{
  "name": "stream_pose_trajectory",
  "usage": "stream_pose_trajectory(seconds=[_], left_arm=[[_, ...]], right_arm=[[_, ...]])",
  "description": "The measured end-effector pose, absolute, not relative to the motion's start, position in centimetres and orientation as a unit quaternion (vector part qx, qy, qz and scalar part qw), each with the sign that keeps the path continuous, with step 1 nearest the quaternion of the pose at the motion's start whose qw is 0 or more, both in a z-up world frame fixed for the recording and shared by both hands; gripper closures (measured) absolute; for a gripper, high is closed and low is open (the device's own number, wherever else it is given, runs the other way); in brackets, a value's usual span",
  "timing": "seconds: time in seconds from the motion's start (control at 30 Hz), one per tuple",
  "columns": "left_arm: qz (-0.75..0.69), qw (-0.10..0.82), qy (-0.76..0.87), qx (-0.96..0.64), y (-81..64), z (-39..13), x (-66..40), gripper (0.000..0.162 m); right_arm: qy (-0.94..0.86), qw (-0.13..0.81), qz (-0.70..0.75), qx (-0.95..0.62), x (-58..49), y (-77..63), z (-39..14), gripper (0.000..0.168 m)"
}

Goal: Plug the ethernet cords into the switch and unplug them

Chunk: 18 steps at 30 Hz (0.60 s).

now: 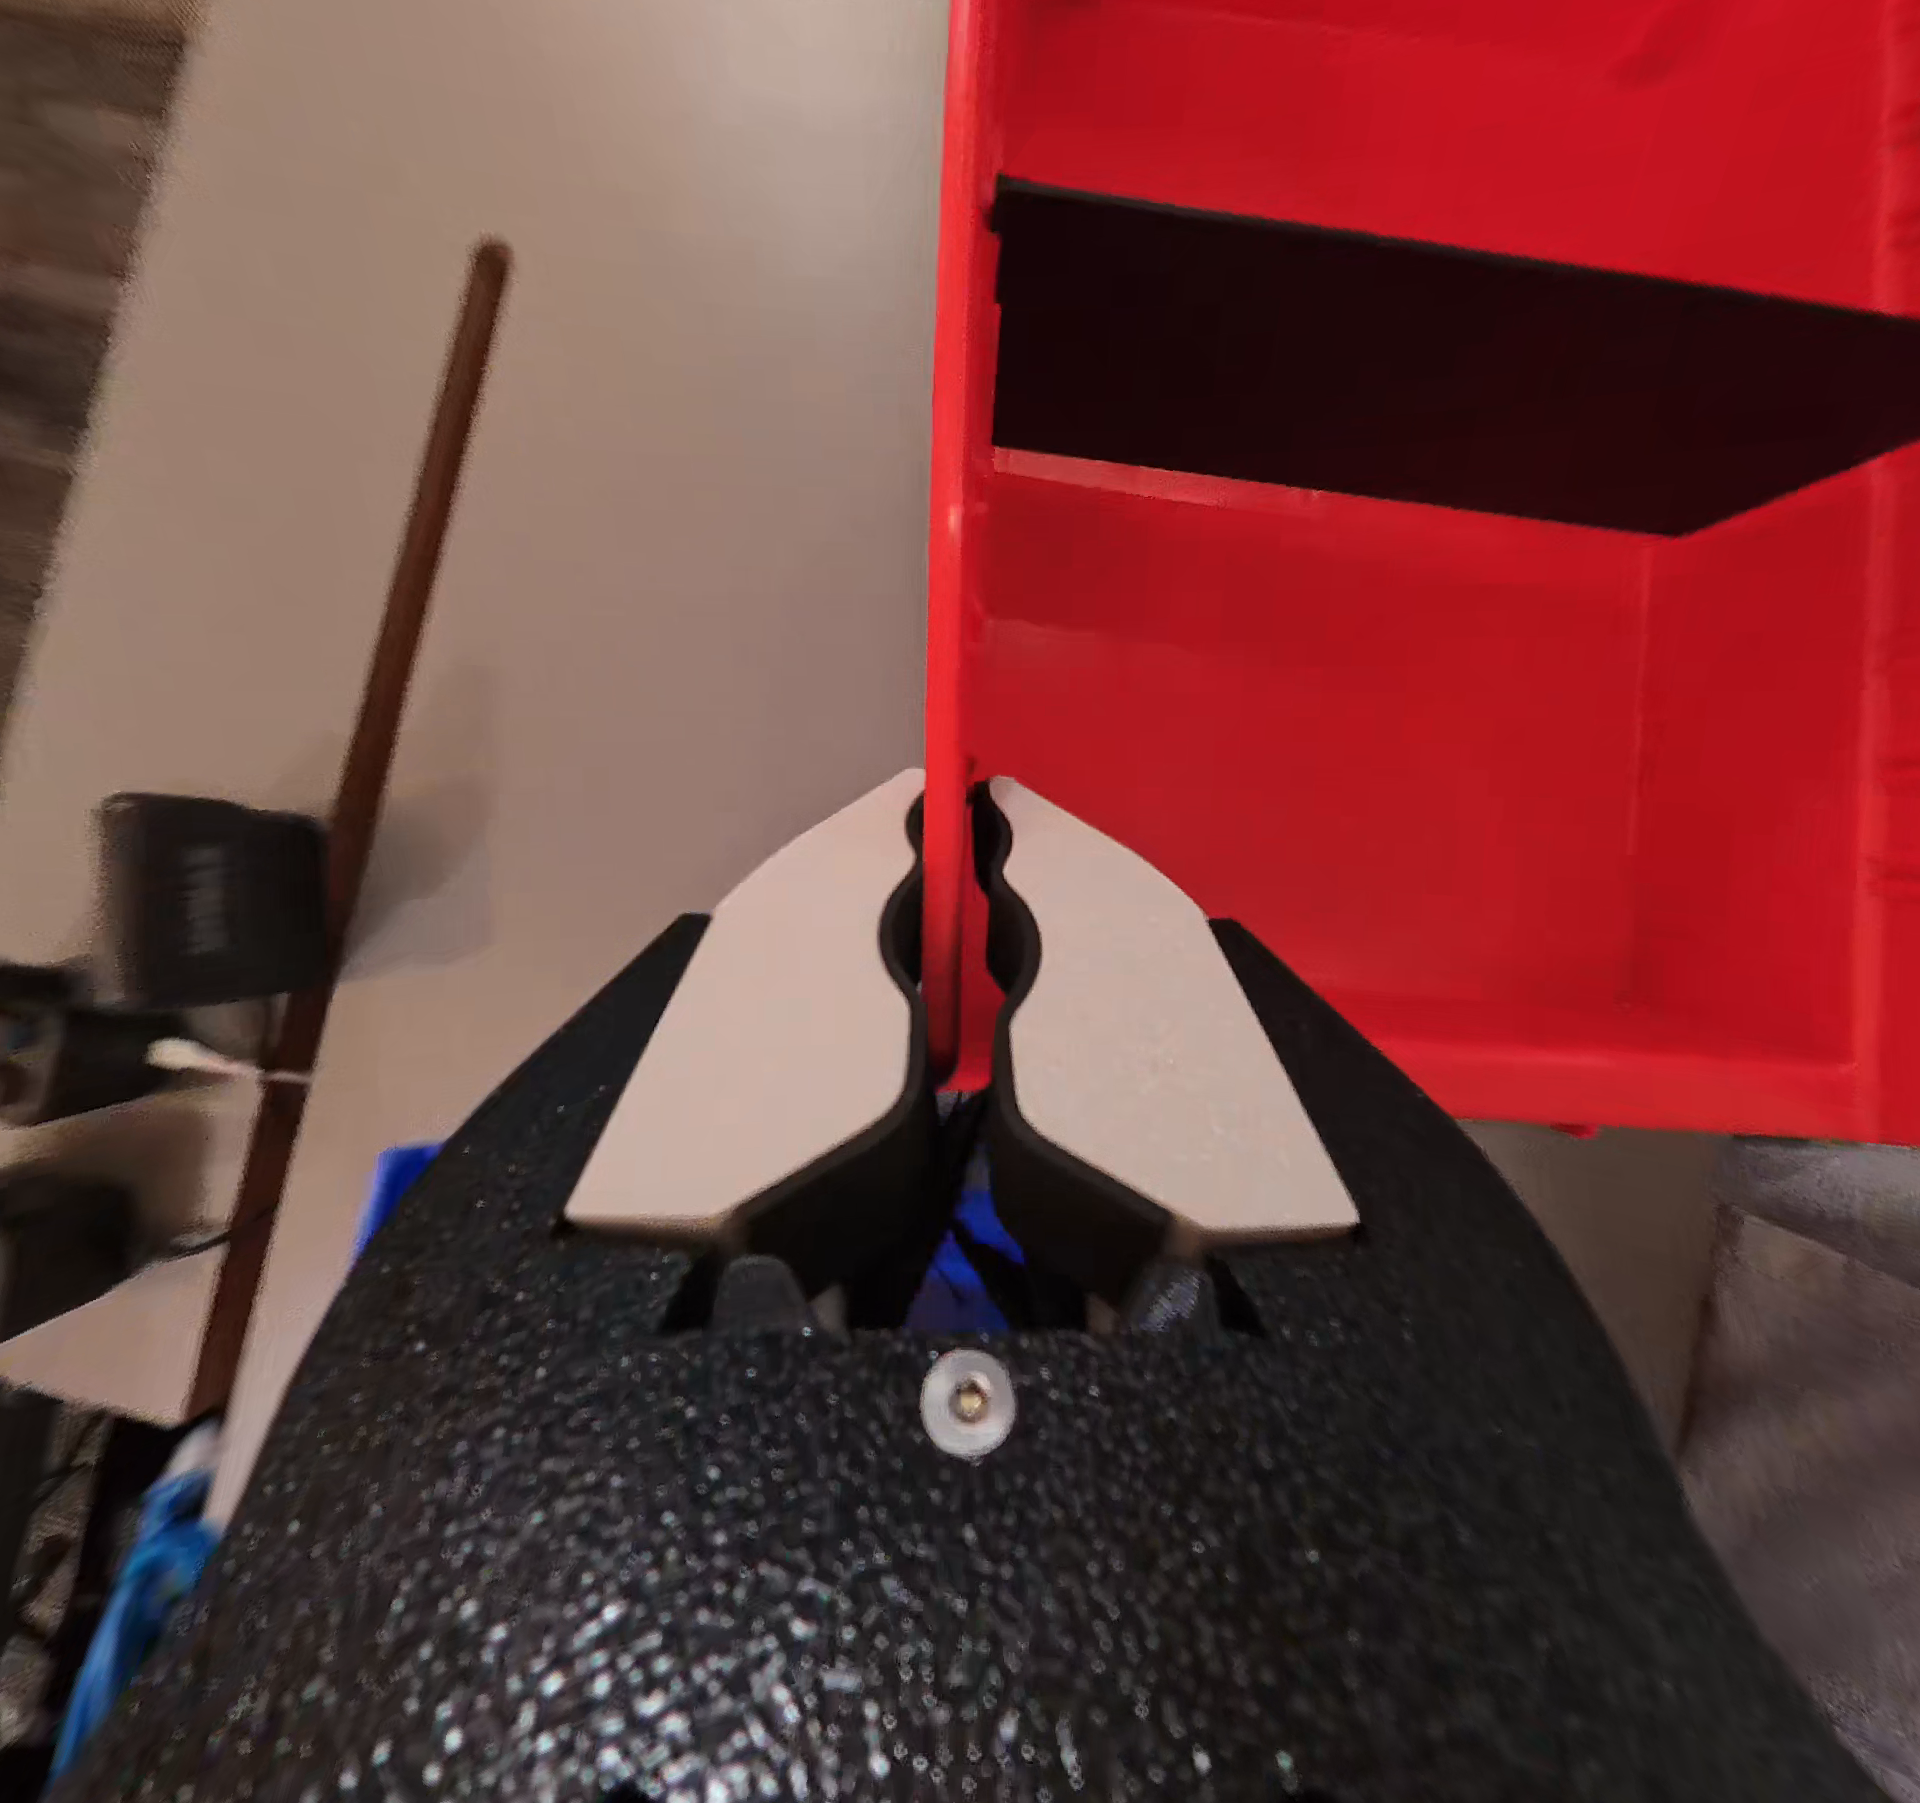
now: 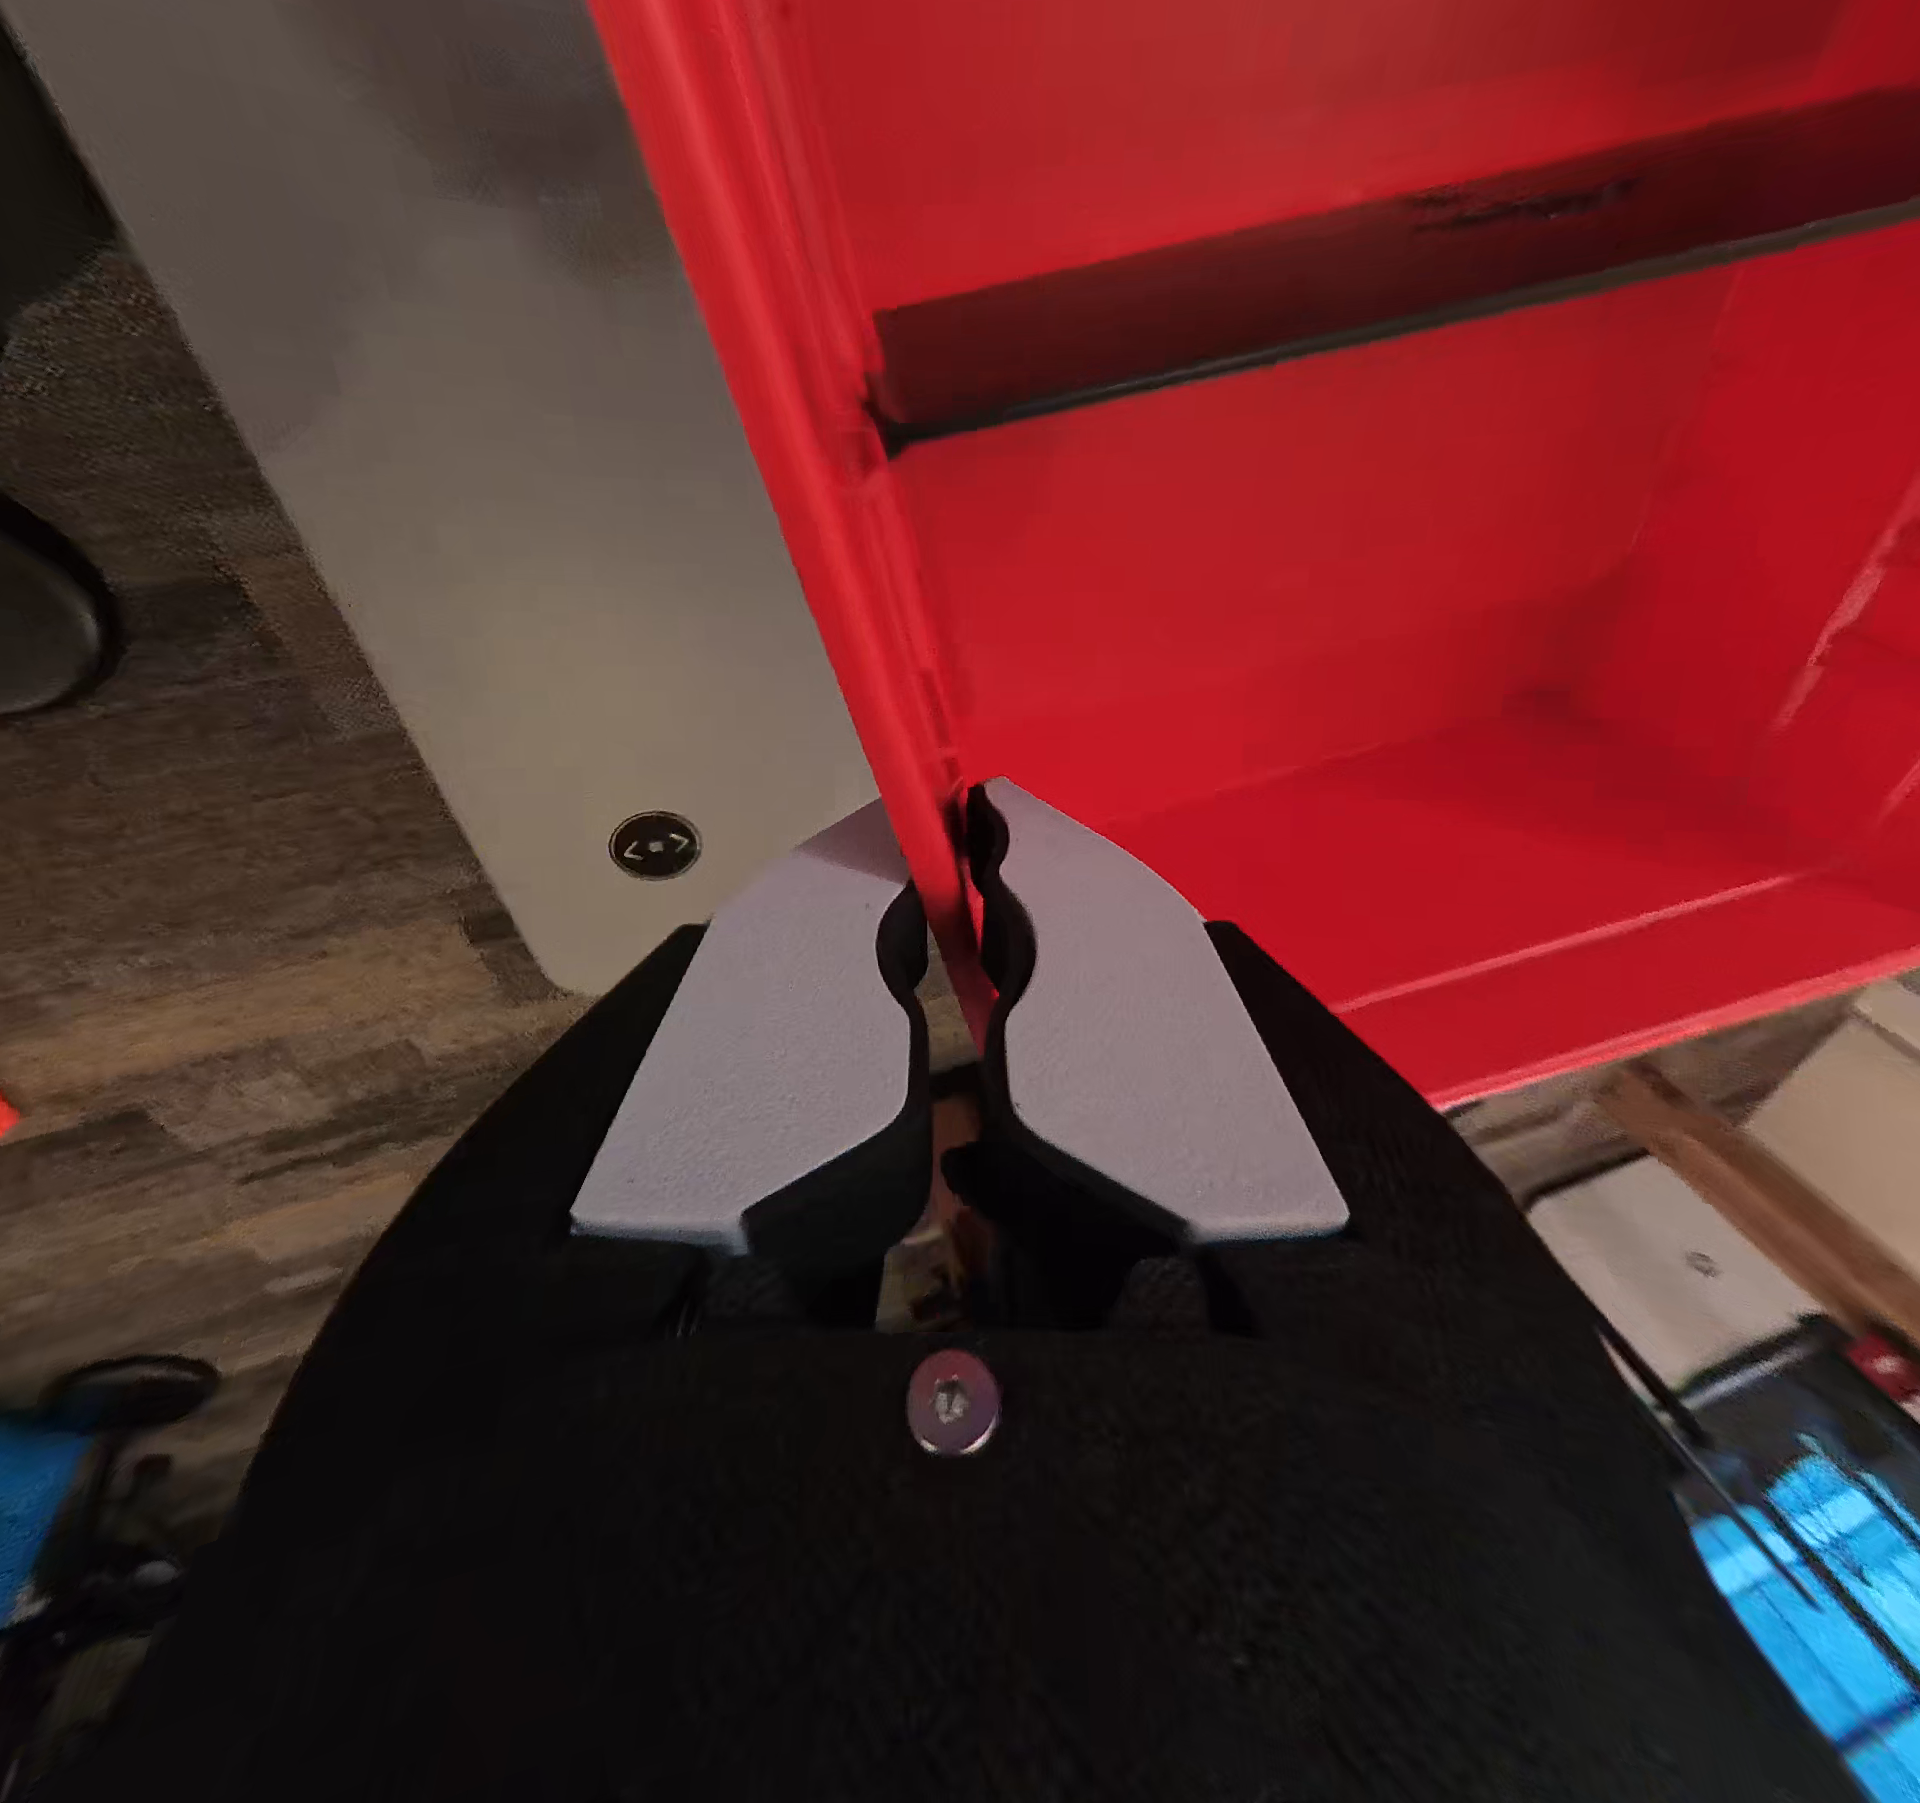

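A red plastic bin with a black divider across its inside fills the right of the left wrist view. My left gripper is shut on the bin's thin left side wall near a corner. The same red bin fills the upper right of the right wrist view, with its dark divider across it. My right gripper is shut on a thin side wall of the bin near a corner. The bin is held up off the white table in both views.
A white table lies under the bin, with a dark brown slot in it. A black object sits at its left edge. The right wrist view shows the white tabletop, a round black button and wood-pattern floor. The left gripper's tips are roughly 25 cm from the right gripper's.
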<state>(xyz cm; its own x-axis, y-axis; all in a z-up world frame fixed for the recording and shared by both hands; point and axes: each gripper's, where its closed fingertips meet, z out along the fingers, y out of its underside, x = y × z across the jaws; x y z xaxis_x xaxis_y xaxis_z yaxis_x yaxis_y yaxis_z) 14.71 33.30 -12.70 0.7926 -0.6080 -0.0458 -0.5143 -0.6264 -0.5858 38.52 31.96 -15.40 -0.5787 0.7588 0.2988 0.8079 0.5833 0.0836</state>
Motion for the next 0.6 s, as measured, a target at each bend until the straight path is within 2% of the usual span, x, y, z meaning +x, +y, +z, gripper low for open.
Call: stream_pose_trajectory(seconds=[0.17, 0.3, 0.33, 0.43, 0.57, 0.6], left_arm=[[-0.099, 0.237, 0.281, -0.925, 35.4, -20.4, 15.7, 0.157], [-0.094, 0.219, 0.264, -0.935, 35.3, -23.3, 15.0, 0.157], [-0.091, 0.223, 0.256, -0.936, 35.5, -23.7, 14.6, 0.157], [-0.096, 0.226, 0.235, -0.94, 35.5, -24.6, 13.7, 0.157], [-0.07, 0.229, 0.201, -0.95, 35.2, -25.9, 12.7, 0.157], [-0.072, 0.225, 0.191, -0.953, 34.9, -26.0, 12.8, 0.157]], right_arm=[[-0.893, 0.1, -0.079, -0.432, 39.7, 35.2, -22.8, 0.165], [-0.908, 0.087, -0.086, -0.401, 38.9, 36.4, -25.9, 0.164], [-0.906, 0.095, -0.091, -0.401, 38.4, 36.7, -26.0, 0.159], [-0.889, 0.123, -0.091, -0.432, 37.4, 37.1, -25.0, 0.119], [-0.79, 0.199, 0.046, -0.579, 36.2, 36.3, -20.9, 0.116], [-0.74, 0.232, 0.065, -0.628, 36.2, 37.0, -20.0, 0.119]])
